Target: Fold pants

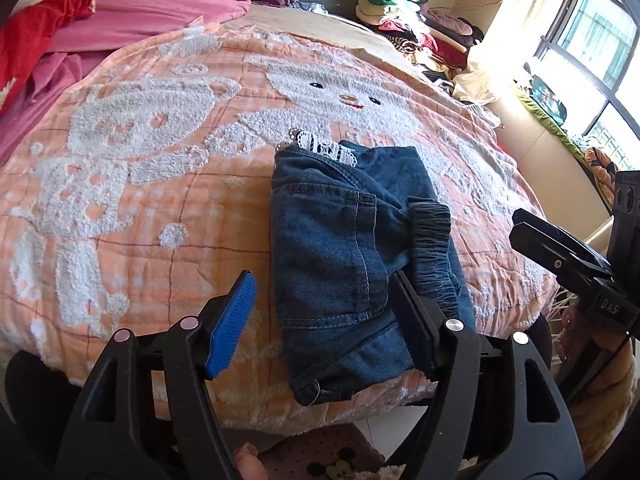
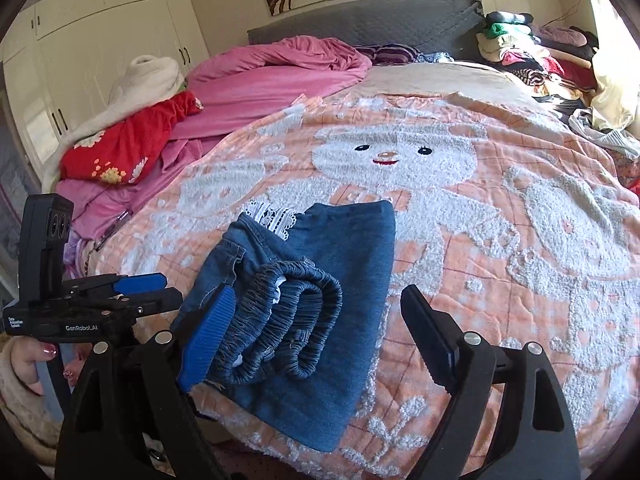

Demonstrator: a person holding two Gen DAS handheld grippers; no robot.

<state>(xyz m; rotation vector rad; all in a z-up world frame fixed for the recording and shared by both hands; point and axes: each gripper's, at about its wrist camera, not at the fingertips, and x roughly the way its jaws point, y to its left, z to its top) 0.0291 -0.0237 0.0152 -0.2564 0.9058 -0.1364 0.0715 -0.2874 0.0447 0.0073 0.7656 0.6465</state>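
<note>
Dark blue denim pants (image 1: 332, 248) lie folded into a compact bundle near the front edge of the bed, with white lace trim (image 1: 326, 148) showing at the far end. The gathered elastic waistband (image 2: 288, 320) rests on top of the folded pants (image 2: 360, 248). My left gripper (image 1: 322, 284) is open and straddles the bundle's near left part, its pads not pressing. My right gripper (image 2: 318, 294) is open wide over the waistband, the blue left pad (image 2: 208, 340) close beside it. Each gripper shows in the other's view: the right gripper (image 1: 560, 256) and the left gripper (image 2: 140, 284).
The bed carries an orange blanket (image 2: 500, 260) with white fluffy figures. Pink bedding (image 2: 272, 76) and a red garment (image 2: 128, 144) lie at the far left. A clothes pile (image 2: 528, 48) sits at the far right by the grey headboard (image 2: 360, 20). A window (image 1: 592, 60) is on the right.
</note>
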